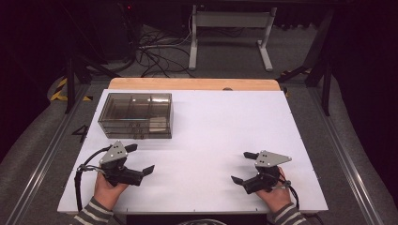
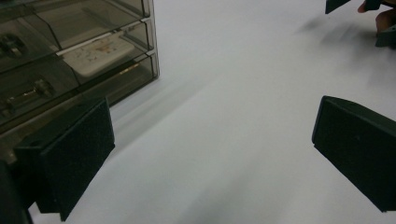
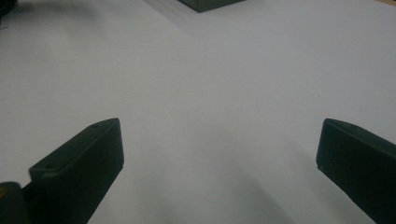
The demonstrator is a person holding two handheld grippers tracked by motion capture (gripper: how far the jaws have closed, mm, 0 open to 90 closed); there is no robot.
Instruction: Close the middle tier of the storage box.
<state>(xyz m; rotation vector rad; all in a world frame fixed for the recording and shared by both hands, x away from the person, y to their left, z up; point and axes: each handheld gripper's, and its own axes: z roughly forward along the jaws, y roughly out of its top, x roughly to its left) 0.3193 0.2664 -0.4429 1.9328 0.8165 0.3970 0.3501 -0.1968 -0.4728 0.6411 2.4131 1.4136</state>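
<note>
Resting near the drawer box (image 1: 136, 116), left gripper (image 1: 141, 158) spread empty, right gripper (image 1: 243, 166) spread.

Dark room; grey floor (image 1: 33, 154), cables (image 1: 159, 58), white frame (image 1: 230, 21).

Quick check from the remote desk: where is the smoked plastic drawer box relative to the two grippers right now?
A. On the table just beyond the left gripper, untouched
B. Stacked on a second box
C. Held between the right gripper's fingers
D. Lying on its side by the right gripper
A: the drawer box stands upright on the white table beyond the left gripper, whose fingers are spread with nothing between them; the right gripper is far from it.
</note>
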